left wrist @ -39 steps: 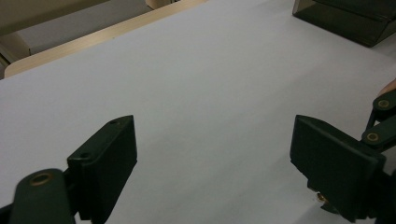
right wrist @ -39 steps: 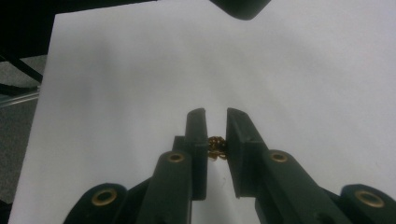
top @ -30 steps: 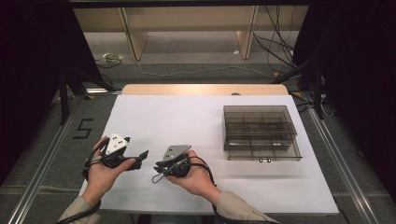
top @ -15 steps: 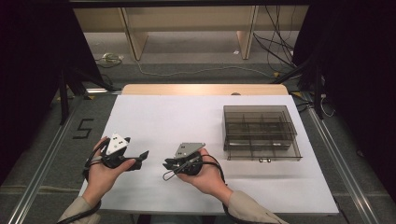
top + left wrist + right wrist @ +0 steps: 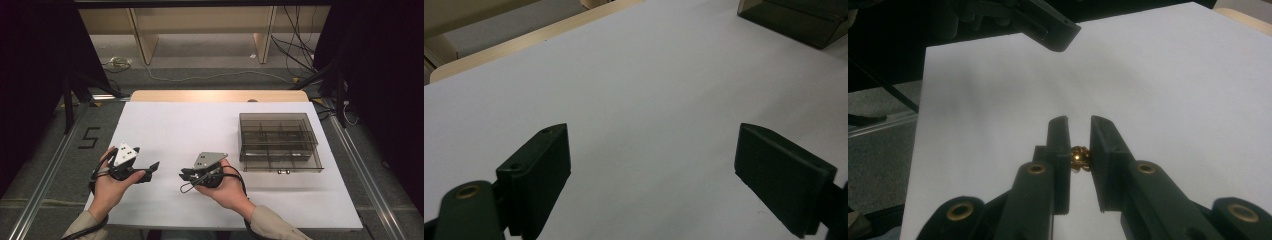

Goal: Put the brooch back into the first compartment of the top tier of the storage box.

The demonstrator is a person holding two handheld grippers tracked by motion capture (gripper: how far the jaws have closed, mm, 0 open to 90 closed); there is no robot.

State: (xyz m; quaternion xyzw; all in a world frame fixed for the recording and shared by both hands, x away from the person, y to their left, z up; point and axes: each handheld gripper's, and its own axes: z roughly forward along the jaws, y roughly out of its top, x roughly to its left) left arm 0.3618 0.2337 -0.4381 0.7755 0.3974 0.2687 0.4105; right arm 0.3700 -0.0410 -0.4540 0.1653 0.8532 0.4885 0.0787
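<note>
While a small gold bead (image 5: 1080,159) is pinched between the right gripper (image 5: 185,175) jaws over the desk (image 5: 200,125), the left gripper (image 5: 151,166) jaws are spread, empty. Drop-off into the compartment box (image 5: 278,142) is judged not yet done.

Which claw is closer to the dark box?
Right. The right claw sits a little left of the box; the left claw is farther left still.

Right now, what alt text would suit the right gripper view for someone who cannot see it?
Two black jaws pinch a small gold bead above a white table. The other gripper hangs at the top edge.
</note>
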